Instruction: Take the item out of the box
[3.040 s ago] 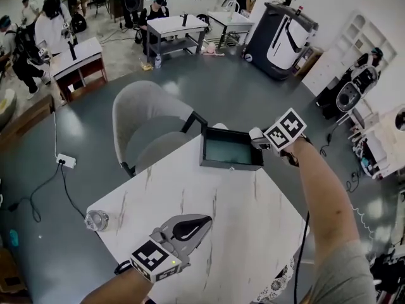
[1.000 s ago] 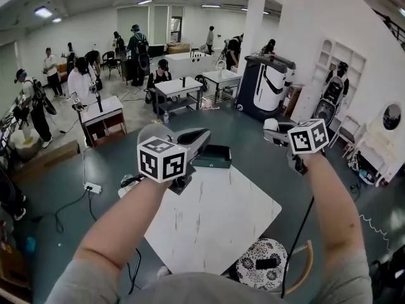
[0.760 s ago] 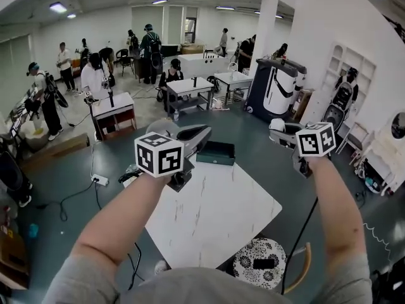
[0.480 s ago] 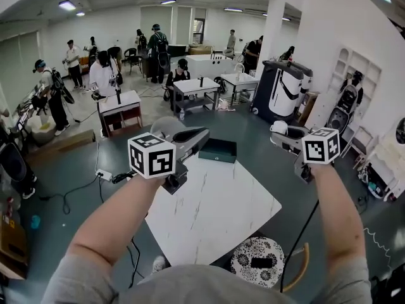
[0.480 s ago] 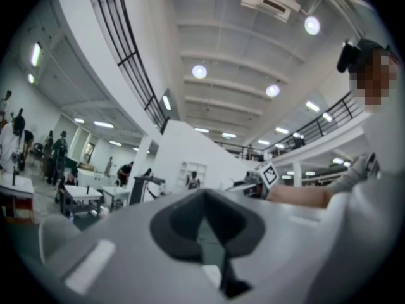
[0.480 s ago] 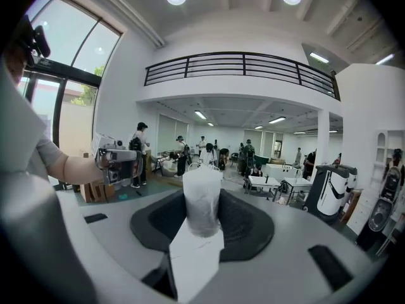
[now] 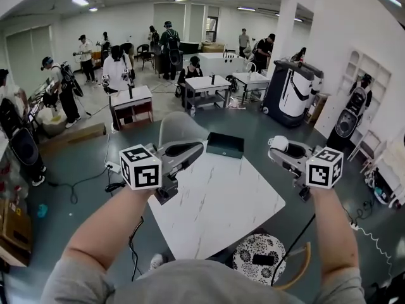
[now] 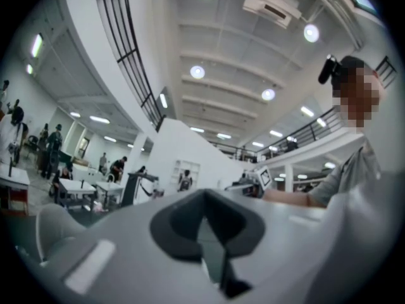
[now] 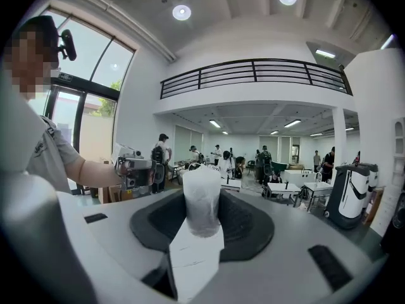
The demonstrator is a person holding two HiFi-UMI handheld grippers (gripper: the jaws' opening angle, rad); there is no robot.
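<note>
The dark open box [image 7: 225, 144] stands at the far edge of the white marble table [image 7: 215, 201]. My right gripper [image 7: 280, 147] is raised in the air to the right of the table, away from the box. It is shut on a small white wrapped item [image 7: 276, 142]. In the right gripper view the white item [image 9: 201, 198] stands up between the dark pads [image 9: 243, 223] of the right gripper [image 9: 201, 230]. My left gripper [image 7: 190, 148] is held up over the table's left side. Its jaws meet with nothing between them in the left gripper view [image 8: 204, 227].
A grey chair [image 7: 178, 128] stands behind the table by the box. A patterned stool [image 7: 262, 258] sits at the table's near right corner. Other tables [image 7: 209, 84], several people and a large dark-and-white machine [image 7: 292, 94] fill the room beyond. A cable [image 7: 82, 182] runs over the floor at left.
Three seconds ago my right gripper was at the box and the left lay low on the table. Both are now raised, and over the last second they have moved apart.
</note>
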